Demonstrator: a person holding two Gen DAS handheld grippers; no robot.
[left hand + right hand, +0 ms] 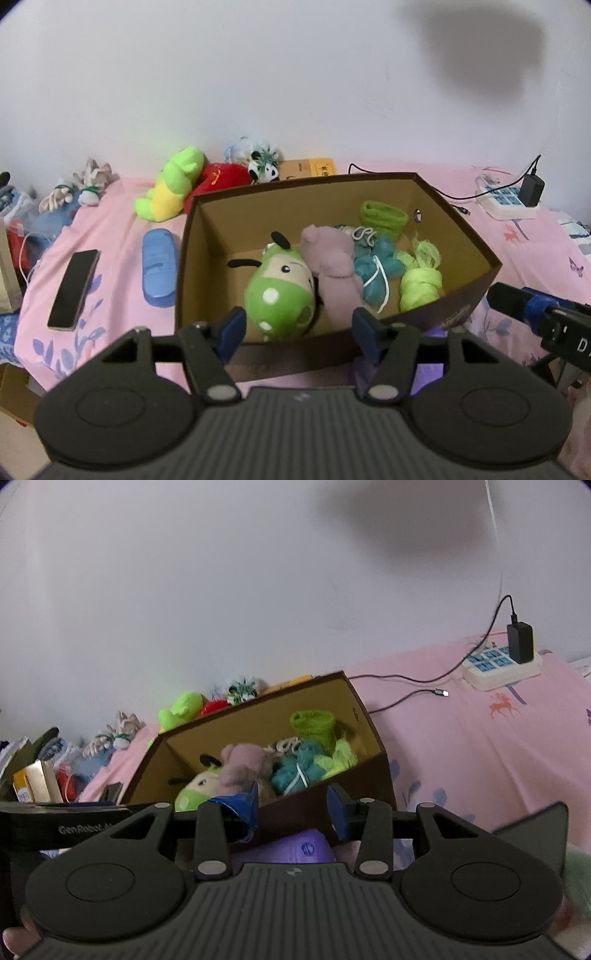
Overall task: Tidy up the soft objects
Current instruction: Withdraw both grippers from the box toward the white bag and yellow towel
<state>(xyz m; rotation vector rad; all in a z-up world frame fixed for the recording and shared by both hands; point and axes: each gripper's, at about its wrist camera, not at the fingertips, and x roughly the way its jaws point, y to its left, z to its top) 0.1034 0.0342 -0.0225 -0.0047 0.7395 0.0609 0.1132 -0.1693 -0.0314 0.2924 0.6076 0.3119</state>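
A brown cardboard box (207, 236) stands on the pink bed. In it lie a green cow plush (279, 291), a mauve plush (332, 269), teal yarn (376, 266), lime mesh (421, 280) and a green knit piece (384, 218). My left gripper (297, 328) is open and empty at the box's near wall. My right gripper (295, 810) is open and empty, just before the box (373, 768). A purple object (295, 849) lies under it. A green-yellow plush (170, 184), a red plush (221, 177) and a panda plush (264, 166) lie behind the box.
A blue slipper (159, 266) and a black phone (74, 288) lie left of the box. A white power strip (506, 199) with a black charger and cables sits at the right. Grey bunny toys (77, 188) lie far left. A white wall stands behind.
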